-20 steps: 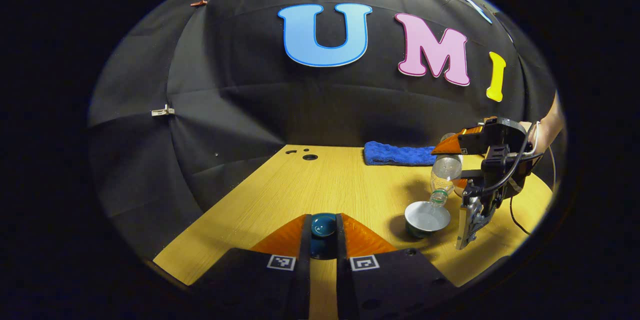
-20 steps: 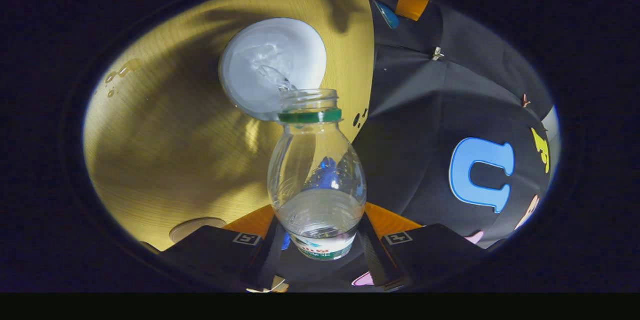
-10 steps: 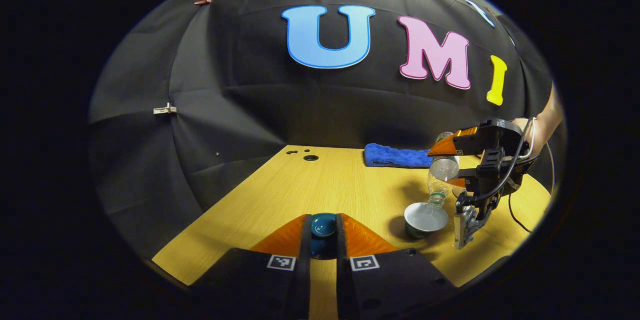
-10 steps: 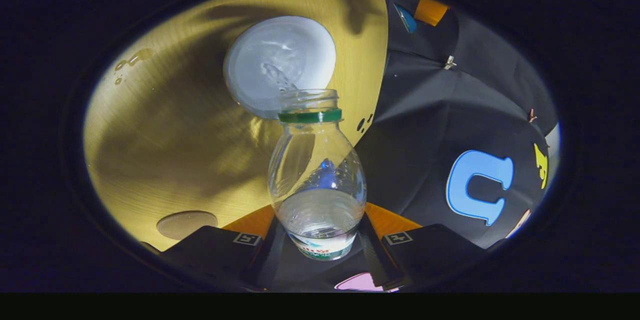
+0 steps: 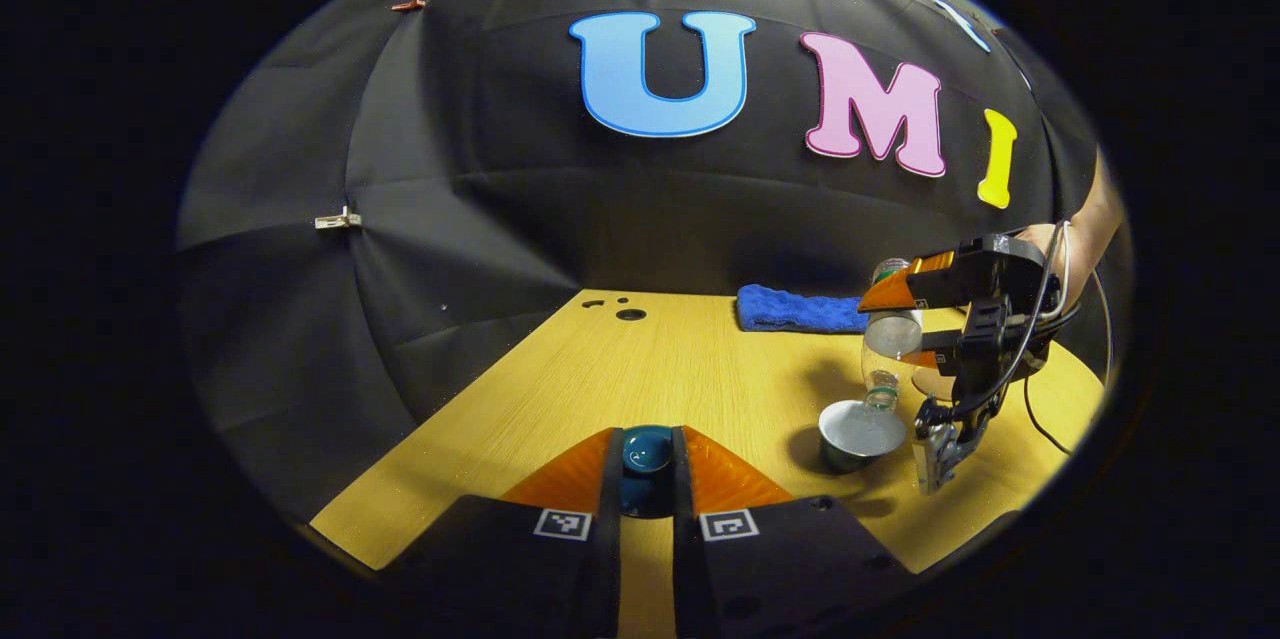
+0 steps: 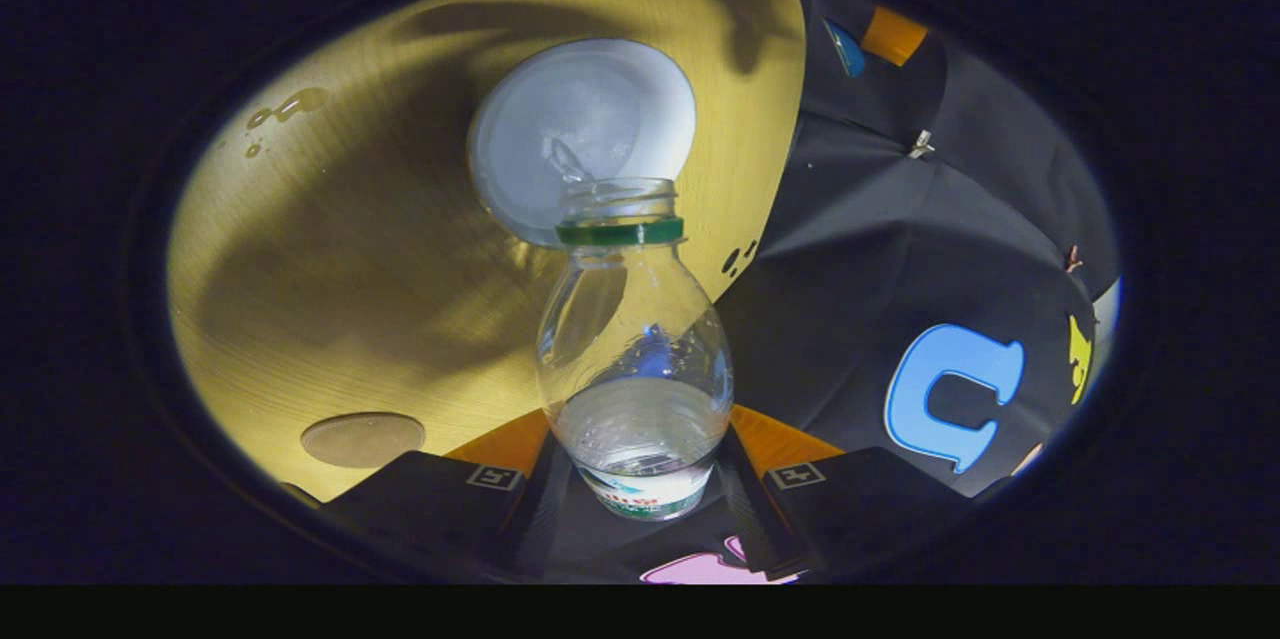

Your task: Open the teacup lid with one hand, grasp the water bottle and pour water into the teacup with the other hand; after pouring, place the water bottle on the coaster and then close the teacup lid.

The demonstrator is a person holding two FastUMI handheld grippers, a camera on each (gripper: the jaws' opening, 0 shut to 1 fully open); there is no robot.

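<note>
A teal teacup lid (image 5: 647,449) sits between the fingers of my left gripper (image 5: 646,464), which is shut on its knob and holds it above the wooden table (image 5: 640,379). To the right stands the open teacup (image 5: 860,429), white inside and holding water (image 6: 585,134). My right gripper (image 6: 635,459) is shut on a clear water bottle (image 6: 632,359) with a green neck ring. The bottle (image 5: 890,344) is tipped mouth-down over the cup's rim, and a thin trickle leaves its mouth. A round tan coaster (image 6: 362,439) lies on the table near the right gripper's fingers.
A folded blue towel (image 5: 800,311) lies at the table's far edge. Small dark holes (image 5: 630,314) mark the far left of the tabletop. A person's hand (image 5: 1085,239) holds the right gripper, and a cable hangs from it. The black cloth wall closes the back.
The stream from the bottle into the teacup has thinned to a trickle. In the right gripper view the cup has slid right and more of the coaster shows. The left gripper still holds the lid.
</note>
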